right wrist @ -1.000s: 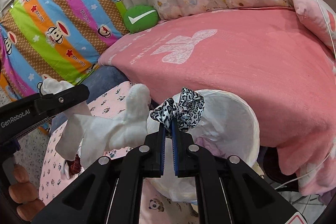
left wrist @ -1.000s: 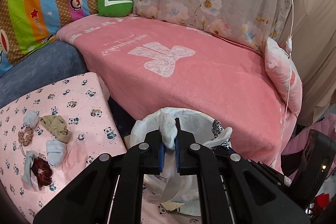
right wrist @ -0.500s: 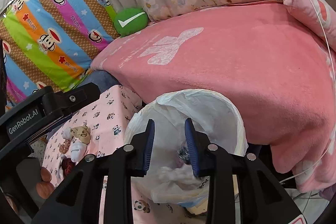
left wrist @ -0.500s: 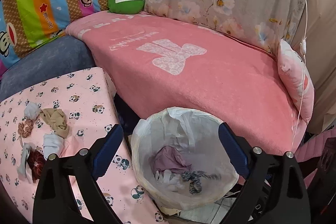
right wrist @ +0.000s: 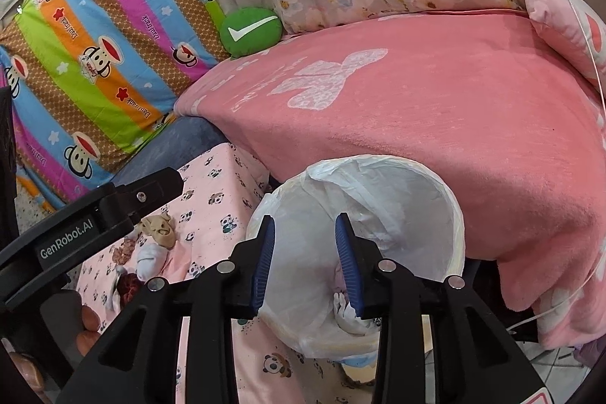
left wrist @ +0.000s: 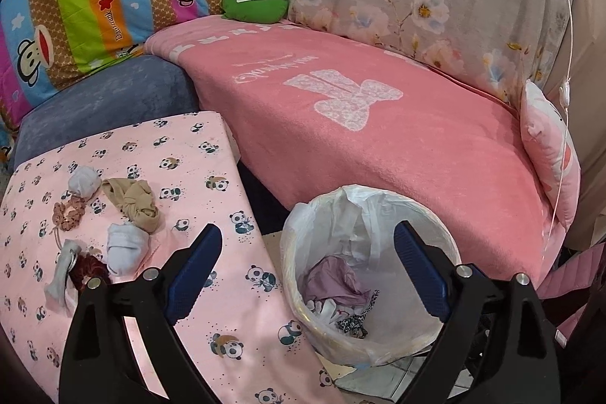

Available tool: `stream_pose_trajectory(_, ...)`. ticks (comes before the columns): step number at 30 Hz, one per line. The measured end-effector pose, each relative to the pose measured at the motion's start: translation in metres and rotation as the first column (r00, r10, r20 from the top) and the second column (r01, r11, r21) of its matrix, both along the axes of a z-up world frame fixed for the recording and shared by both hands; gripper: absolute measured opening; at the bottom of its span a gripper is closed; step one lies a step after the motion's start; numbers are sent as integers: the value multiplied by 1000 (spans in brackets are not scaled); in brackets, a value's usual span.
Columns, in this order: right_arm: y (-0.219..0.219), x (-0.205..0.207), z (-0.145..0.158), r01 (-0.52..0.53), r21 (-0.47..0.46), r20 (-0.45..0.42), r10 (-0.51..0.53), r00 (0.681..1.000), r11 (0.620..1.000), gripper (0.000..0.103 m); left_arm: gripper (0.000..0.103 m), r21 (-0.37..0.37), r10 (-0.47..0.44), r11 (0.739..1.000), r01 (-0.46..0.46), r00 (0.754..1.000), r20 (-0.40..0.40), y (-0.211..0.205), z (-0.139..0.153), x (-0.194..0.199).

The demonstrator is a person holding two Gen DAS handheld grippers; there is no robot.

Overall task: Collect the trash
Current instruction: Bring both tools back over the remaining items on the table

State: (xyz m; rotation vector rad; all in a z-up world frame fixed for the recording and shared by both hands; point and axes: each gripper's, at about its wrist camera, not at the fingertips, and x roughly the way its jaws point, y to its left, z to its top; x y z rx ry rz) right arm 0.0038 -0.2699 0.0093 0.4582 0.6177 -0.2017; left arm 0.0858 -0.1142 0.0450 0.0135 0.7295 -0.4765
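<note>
On the panda-print tabletop [left wrist: 197, 154], at about 9 o'clock in the left wrist view, small cloth scraps are left scattered: a pale balled sock [left wrist: 84, 180], a tan knotted stocking [left wrist: 138, 205], a brown scrunchie [left wrist: 68, 216], a white sock [left wrist: 123, 248] and a dark red scrunchie [left wrist: 89, 269]. The left tool [left wrist: 307, 265] is held spread wide and empty, its blue pads straddling the tabletop edge and the bin rim. At 5 o'clock the white lined trash bin [left wrist: 447, 241] is seen just beside the tabletop, with a purple cloth [left wrist: 333, 284], white pieces and a leopard-print scrunchie [left wrist: 354, 320] lying inside it. Behind it, from 12 to 3 o'clock, the pink blanket [left wrist: 378, 146] is spread on the sofa. In the right wrist view the right tool [right wrist: 305, 258] is held over the bin mouth, jaws partly parted after just opening a little further, nothing between them
</note>
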Motion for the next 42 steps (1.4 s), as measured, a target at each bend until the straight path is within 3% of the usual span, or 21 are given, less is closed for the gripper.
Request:
stream_pose_trajectory(19, 88, 24, -4, -148, -47, -53, 145, 988, 988, 35, 88, -18, 179, 983, -181, 982, -63, 98, -28, 11)
stream_pose_trajectory(31, 166, 48, -22, -282, -60, -120, 273, 954, 958, 35, 87, 35, 339, 941, -337, 933, -121, 178, -65, 22)
stream_pose_trajectory(42, 223, 70, -41, -356, -69, -175, 340, 924, 932, 35, 86, 48, 408, 913, -406, 899, -159, 231, -87, 30)
